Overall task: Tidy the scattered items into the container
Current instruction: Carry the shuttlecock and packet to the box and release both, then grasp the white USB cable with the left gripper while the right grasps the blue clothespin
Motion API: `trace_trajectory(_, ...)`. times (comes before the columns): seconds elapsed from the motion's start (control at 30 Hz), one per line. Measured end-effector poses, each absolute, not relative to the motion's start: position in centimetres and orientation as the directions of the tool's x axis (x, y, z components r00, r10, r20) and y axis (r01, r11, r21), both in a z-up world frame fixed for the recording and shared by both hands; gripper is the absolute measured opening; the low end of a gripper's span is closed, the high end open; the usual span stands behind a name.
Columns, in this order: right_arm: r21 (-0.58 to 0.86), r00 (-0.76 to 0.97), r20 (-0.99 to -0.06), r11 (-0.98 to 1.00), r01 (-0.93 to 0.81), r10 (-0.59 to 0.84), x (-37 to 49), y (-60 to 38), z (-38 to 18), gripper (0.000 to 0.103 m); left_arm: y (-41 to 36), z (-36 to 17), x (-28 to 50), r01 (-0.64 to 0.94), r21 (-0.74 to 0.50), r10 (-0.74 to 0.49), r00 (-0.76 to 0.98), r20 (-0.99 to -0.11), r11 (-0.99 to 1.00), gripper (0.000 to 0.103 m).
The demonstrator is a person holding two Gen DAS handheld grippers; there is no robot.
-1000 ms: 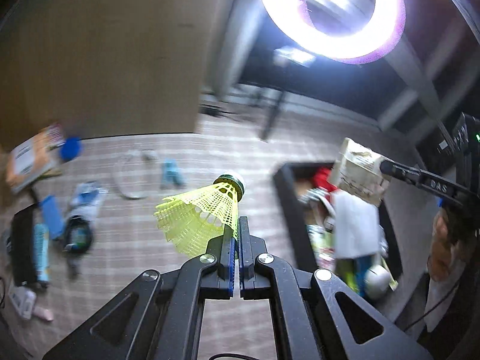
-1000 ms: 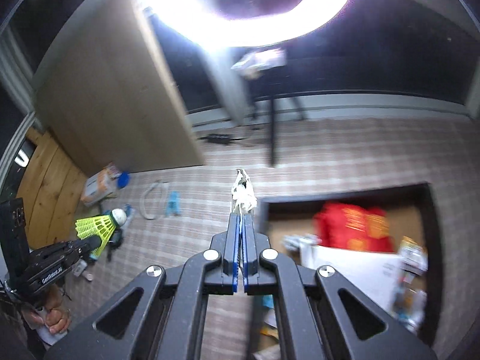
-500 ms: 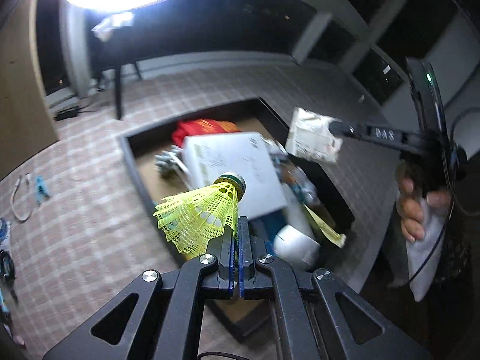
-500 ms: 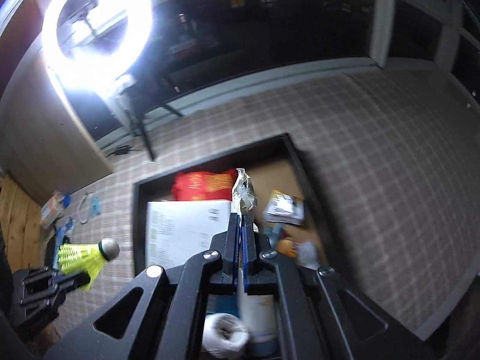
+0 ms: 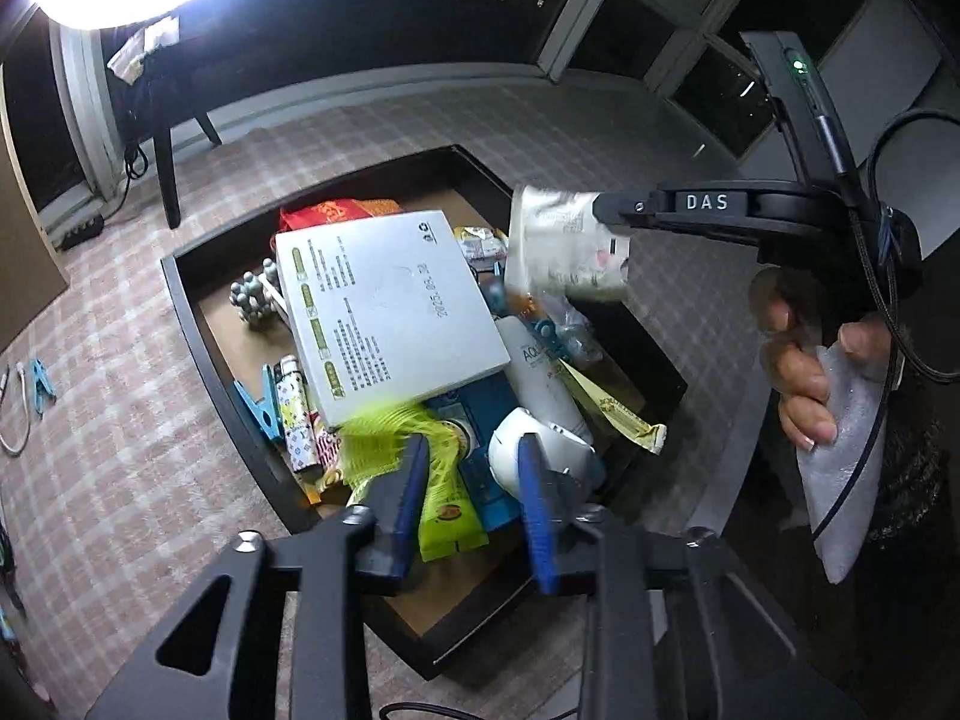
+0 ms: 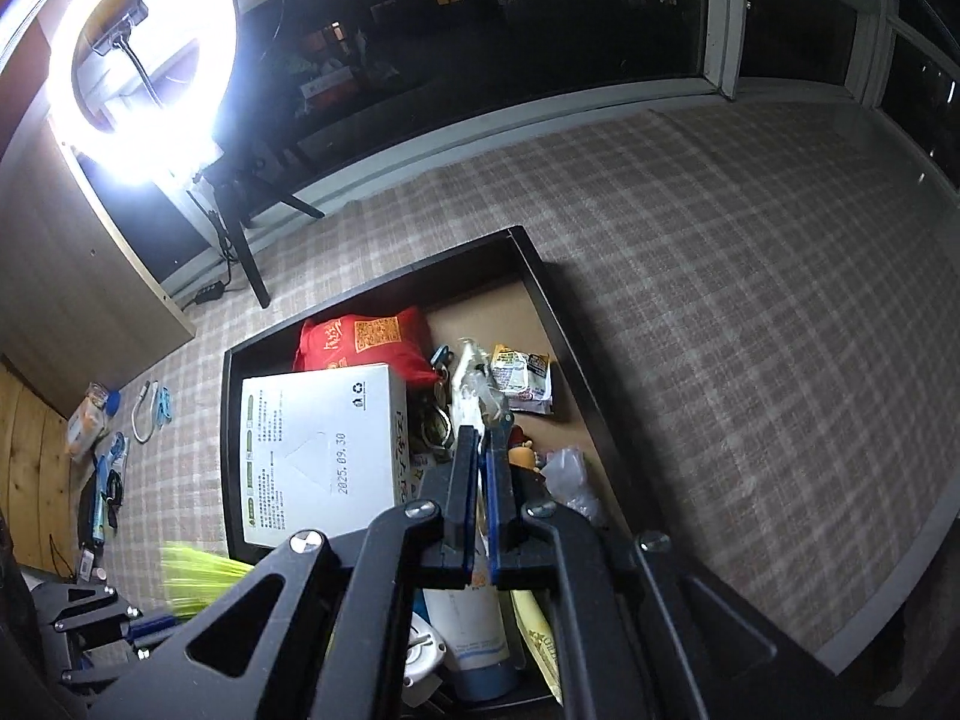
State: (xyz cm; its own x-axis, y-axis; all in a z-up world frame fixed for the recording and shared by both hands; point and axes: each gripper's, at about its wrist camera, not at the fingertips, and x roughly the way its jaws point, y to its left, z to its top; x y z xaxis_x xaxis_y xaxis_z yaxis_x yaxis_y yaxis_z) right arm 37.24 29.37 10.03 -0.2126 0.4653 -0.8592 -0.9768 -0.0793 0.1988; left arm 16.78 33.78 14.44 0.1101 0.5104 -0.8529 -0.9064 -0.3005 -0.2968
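Note:
The dark container (image 5: pixel 198 324) on the checked floor is full of items: a white box (image 5: pixel 384 312), a red bag (image 6: pixel 360 336), a white bottle (image 5: pixel 540 378). My left gripper (image 5: pixel 474 450) is open above its near end. The yellow shuttlecock (image 5: pixel 390 426) is blurred, dropping just off the left finger onto the pile; it also shows in the right wrist view (image 6: pixel 198 576). My right gripper (image 6: pixel 483 438) is over the container, jaws slightly parted around a crinkled clear-white packet (image 5: pixel 564 246), which hangs from its tips.
Loose items lie on the floor left of the container: a blue clip (image 5: pixel 39 378), a white cable (image 6: pixel 141 414), a packet (image 6: pixel 87 426) and dark gadgets (image 6: pixel 102 492). A ring light on a tripod (image 6: pixel 138 54) stands beyond, beside a wooden cabinet (image 6: pixel 66 276).
Both grippers swung from the scattered items to over the container. My left gripper opened and the shuttlecock is falling from it. My right gripper's jaws have parted a little around the packet.

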Motion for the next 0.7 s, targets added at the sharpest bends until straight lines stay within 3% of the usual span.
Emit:
trace_trajectory(0.2,0.198,-0.219,-0.86,-0.096,-0.976,0.461,36.3,29.5,10.2,0.008,33.4,14.6,16.3,-0.908,-0.287,0.512,0.097,-0.853,-0.306,0.029)
trace_trajectory(0.33,0.192,-0.218,-0.863,-0.103,-0.976,0.455,35.7,29.5,10.2,0.02,33.0,14.7,15.5,-0.902,-0.29,0.516,0.09,-0.852,-0.321,0.029)
trace_trajectory(0.7,0.2,-0.259,-0.859,-0.177,-0.964,0.441,31.7,29.6,10.9,0.021,30.0,14.2,9.9,-0.859,-0.28,0.515,0.022,-0.857,-0.429,0.029)
